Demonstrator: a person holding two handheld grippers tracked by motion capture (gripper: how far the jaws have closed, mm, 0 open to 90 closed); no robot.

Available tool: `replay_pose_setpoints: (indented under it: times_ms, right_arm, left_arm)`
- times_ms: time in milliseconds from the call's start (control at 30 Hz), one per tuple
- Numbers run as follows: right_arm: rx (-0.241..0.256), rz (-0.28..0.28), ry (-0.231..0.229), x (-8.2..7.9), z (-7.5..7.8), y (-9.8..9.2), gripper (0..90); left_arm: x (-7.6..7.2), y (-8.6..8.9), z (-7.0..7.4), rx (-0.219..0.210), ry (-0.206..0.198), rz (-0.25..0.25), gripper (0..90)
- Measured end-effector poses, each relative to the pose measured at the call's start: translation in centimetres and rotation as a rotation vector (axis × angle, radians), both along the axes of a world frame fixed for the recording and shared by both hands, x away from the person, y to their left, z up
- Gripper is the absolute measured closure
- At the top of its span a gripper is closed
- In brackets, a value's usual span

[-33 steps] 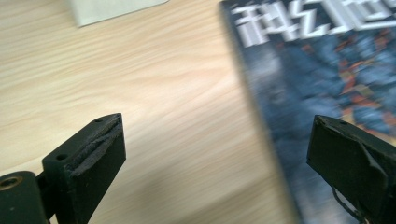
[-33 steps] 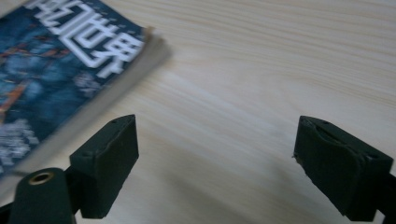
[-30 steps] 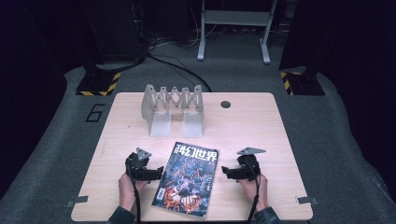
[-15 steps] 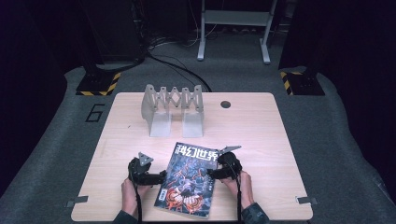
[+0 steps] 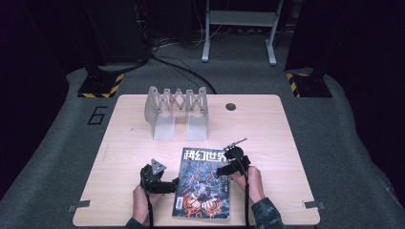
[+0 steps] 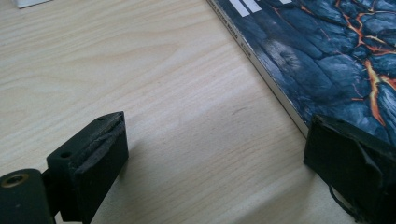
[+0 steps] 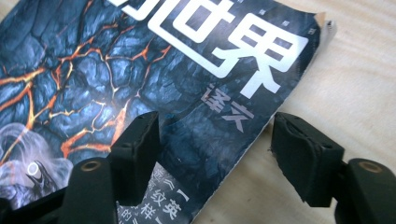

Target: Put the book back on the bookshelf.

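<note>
A magazine point(image 5: 204, 183) with a dark cracked-lava cover and white characters lies flat near the table's front edge. My left gripper point(image 5: 173, 183) is open at its spine side. In the left gripper view the left gripper point(image 6: 215, 163) straddles the magazine point(image 6: 327, 60) spine, one pad on bare wood and the other at the cover's edge. My right gripper point(image 5: 223, 170) is open at the magazine's right edge. In the right gripper view the right gripper point(image 7: 217, 147) has one pad over the cover point(image 7: 154, 79) and the other past the edge above the wood.
A grey zigzag rack point(image 5: 177, 110) stands at the back middle of the wooden table point(image 5: 267, 129). A small round hole point(image 5: 231, 106) sits in the tabletop to its right. Metal brackets mark the front corners. Dark floor, cables and stand legs lie behind the table.
My right gripper has moved left from the bare wood onto the magazine's right edge. The left gripper has edged toward the spine. The magazine lies where it was.
</note>
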State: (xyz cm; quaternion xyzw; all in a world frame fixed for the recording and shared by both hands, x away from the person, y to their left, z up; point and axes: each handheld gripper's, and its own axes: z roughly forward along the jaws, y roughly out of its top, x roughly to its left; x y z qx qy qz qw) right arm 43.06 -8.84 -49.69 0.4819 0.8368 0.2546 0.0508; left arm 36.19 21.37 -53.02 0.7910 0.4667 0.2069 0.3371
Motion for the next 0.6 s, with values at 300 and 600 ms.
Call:
replay_pose_setpoints:
  times_ms: [300,600]
  right_arm:
    - [0.182,0.038,-0.02,0.7,0.3,-2.3,45.5]
    - [0.249,0.036,-0.054,1.2,0.1,-2.7,46.9]
  left_arm:
    - [0.0,-0.3,-0.1,-0.013,-0.008,0.007,6.1]
    - [0.0,-0.4,-0.1,-0.015,-0.006,-0.013,6.1]
